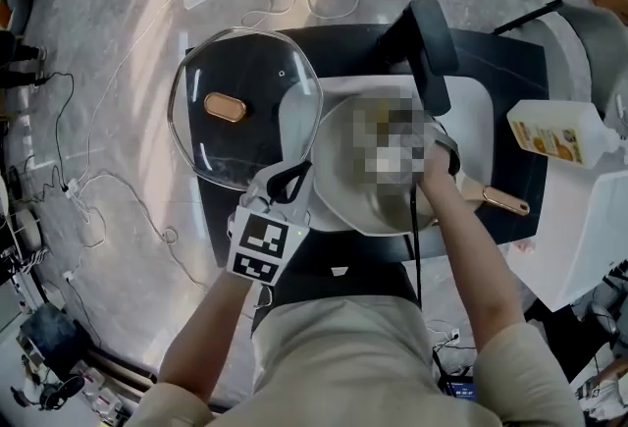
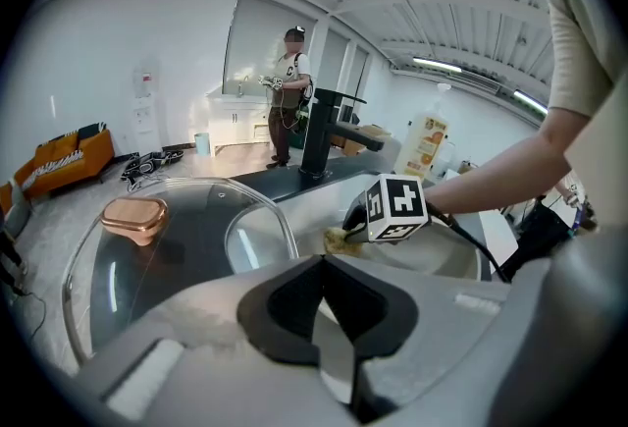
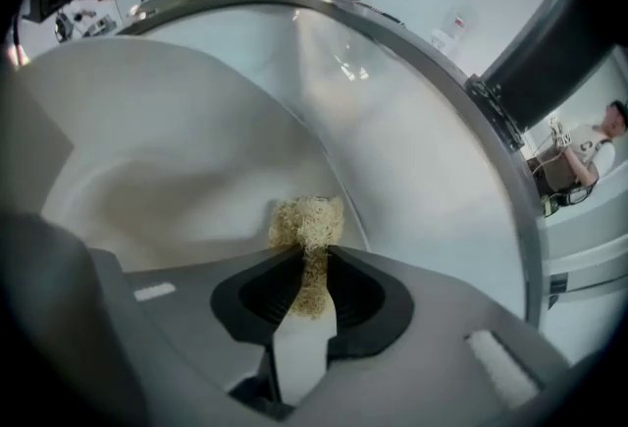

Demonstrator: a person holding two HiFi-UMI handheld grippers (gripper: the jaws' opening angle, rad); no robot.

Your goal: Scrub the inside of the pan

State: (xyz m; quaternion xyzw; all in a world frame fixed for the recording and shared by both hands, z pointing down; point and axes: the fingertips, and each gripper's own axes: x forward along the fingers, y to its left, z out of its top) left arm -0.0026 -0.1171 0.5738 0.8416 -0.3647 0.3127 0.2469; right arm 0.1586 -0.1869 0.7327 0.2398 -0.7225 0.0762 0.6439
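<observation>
The pan (image 1: 345, 194) lies in the sink (image 1: 476, 121) of the dark bench (image 1: 500, 52), with its glass lid (image 1: 245, 135) parked at its 9 o'clock so the inside stays open; the left tool (image 1: 291, 185) is clamped on the rim at about 8 o'clock, apparently to steady it. The right tool (image 3: 314, 256) is closed tight on a tan scrubber (image 3: 307, 219), pressed against the pale inner wall on the 3 o'clock side; scrubbing looks under way.

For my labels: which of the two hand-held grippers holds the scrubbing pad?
The right hand-held gripper: its jaws pinch the tan scrubbing pad. The left hand-held gripper grips the rim of the pan.
</observation>
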